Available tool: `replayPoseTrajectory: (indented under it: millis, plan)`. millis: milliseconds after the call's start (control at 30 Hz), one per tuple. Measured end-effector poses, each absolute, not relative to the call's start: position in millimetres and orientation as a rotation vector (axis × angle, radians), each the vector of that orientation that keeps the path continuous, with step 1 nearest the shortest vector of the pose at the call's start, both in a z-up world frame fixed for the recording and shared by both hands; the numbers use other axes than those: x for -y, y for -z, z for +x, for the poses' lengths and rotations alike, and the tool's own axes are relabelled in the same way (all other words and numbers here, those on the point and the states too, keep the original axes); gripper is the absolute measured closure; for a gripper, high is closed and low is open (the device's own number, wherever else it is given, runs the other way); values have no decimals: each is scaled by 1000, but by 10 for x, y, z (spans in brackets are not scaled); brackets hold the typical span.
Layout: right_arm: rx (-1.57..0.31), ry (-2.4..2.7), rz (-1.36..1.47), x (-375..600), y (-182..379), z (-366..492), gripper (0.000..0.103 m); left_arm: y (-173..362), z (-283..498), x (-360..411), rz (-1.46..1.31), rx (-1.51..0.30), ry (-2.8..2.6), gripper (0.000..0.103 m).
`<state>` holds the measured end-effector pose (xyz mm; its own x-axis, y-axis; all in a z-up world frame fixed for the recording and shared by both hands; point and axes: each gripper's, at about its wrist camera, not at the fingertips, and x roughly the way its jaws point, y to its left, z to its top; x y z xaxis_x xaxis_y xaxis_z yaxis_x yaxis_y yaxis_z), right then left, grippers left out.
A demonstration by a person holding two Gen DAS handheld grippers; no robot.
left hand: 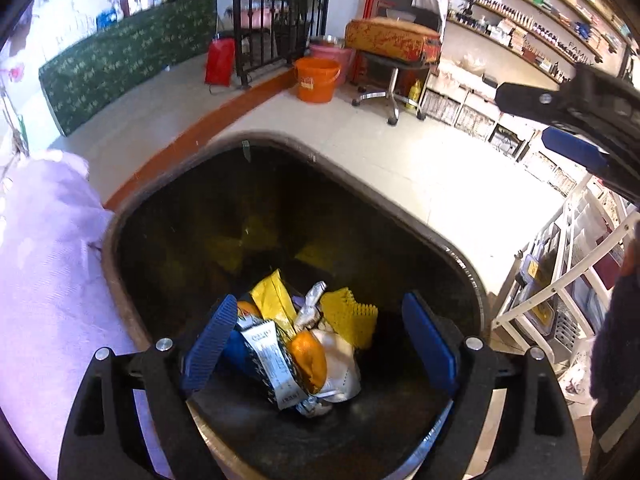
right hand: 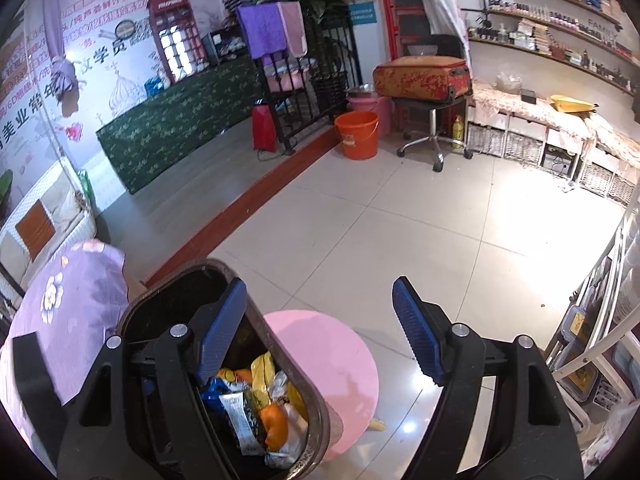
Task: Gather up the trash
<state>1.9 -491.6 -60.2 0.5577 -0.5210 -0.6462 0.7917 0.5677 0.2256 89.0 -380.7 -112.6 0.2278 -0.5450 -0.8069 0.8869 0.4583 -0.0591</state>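
Observation:
A dark bin stands on the floor, its rim also in the right wrist view. Inside lies a heap of trash: yellow wrappers, foil packets, orange peel, a white mask. The same heap shows in the right wrist view. My left gripper is open and empty, right above the bin's mouth. My right gripper is open and empty, above the bin's right rim and a pink round stool. The right gripper also shows at the upper right of the left wrist view.
A purple flowered cushion lies left of the bin. A small yellow scrap lies on the tiled floor by the stool. A white shelf rack stands at the right. An orange bucket and a stool with a suitcase stand far back.

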Motion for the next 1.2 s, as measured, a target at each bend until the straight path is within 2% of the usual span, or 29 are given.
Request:
replayPoseTrajectory:
  millis: [200,333,467,667,1200]
  plan:
    - [-462,833,471,4736,415,-63,17,804,824,3456,390,-727,993,13]
    - [-377,843,357,4476,266,-74,5,580,778,3086,340,-585,926,5]
    - [-307,822,233,4134,177,-22,5,389,789,2641,277,-449,797,5]
    - [-230,775,181,3658,186,4,5,272,778,2126,225,-376,632,5]
    - [-245,584,143,2736,330,-37,5,287,517,1255,94,-348,440,5]
